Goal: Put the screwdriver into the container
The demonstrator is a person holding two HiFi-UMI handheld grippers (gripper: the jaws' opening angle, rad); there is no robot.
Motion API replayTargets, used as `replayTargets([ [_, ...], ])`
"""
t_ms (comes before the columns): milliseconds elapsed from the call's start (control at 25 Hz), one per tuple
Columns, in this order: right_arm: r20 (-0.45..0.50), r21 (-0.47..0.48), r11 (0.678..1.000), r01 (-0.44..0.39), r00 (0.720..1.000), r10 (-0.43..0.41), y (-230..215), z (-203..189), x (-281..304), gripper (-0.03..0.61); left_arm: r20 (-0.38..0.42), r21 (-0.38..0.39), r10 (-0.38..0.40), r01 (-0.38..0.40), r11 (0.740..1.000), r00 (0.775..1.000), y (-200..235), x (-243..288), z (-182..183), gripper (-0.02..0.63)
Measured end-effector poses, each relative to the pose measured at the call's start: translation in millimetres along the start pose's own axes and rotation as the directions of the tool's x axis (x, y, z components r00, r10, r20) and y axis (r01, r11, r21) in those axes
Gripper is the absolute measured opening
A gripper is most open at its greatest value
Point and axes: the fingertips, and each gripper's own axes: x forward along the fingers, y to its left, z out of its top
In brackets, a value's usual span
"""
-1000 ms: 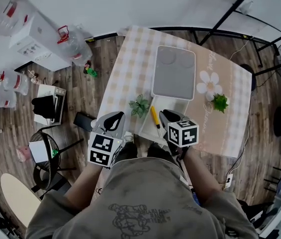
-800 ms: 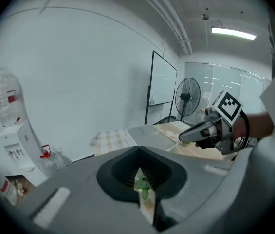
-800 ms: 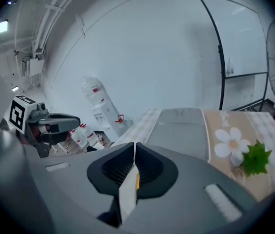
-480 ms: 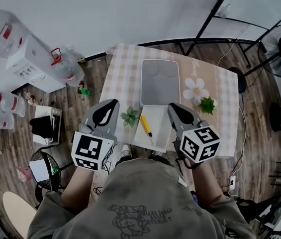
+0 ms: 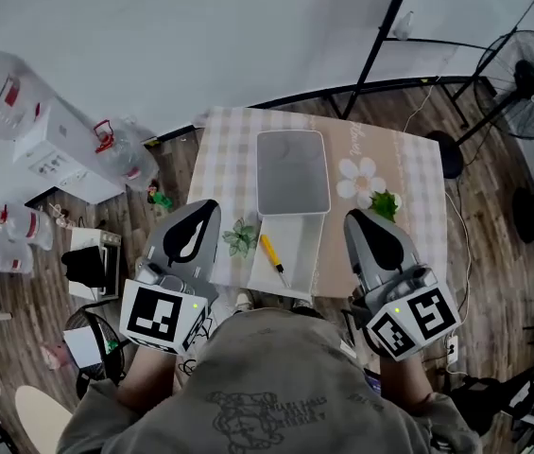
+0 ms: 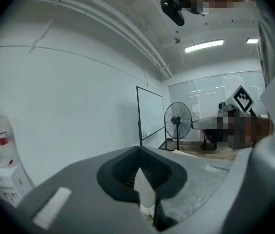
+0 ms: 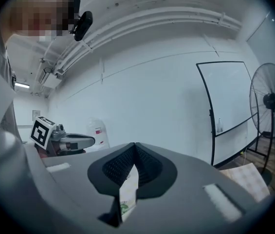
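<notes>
A yellow-handled screwdriver [image 5: 272,258] lies on a flat white tray [image 5: 302,242] at the near edge of the table. Just beyond the tray stands the grey rectangular container [image 5: 292,173], with nothing in it. In the head view my left gripper [image 5: 206,206] is held high to the left of the tray. My right gripper [image 5: 355,219] is held high to its right. Both are well above the table and point roughly level. The left gripper view shows the left gripper [image 6: 138,149] with jaws shut on nothing. The right gripper [image 7: 135,144] is shut the same way.
The table [image 5: 408,173] has a checked cloth and carries two small green plants [image 5: 240,237] [image 5: 384,203]. A standing fan [image 5: 531,74] is at the far right. Water bottles [image 5: 2,83] and boxes sit on the floor at the left. A whiteboard [image 7: 225,96] stands ahead.
Both grippers have risen from table height toward the camera and spread apart. The screwdriver has stayed on the tray. The table now looks smaller and farther off.
</notes>
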Motion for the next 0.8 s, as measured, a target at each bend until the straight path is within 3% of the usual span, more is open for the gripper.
replayTargets([
  [800,-0.013,-0.007,1.0,0.026,1.0,-0.026,-17,1,-11,0.026,-0.011,0.021,-0.029,0.03,0.999,1.0,-14,11,7,0.0],
])
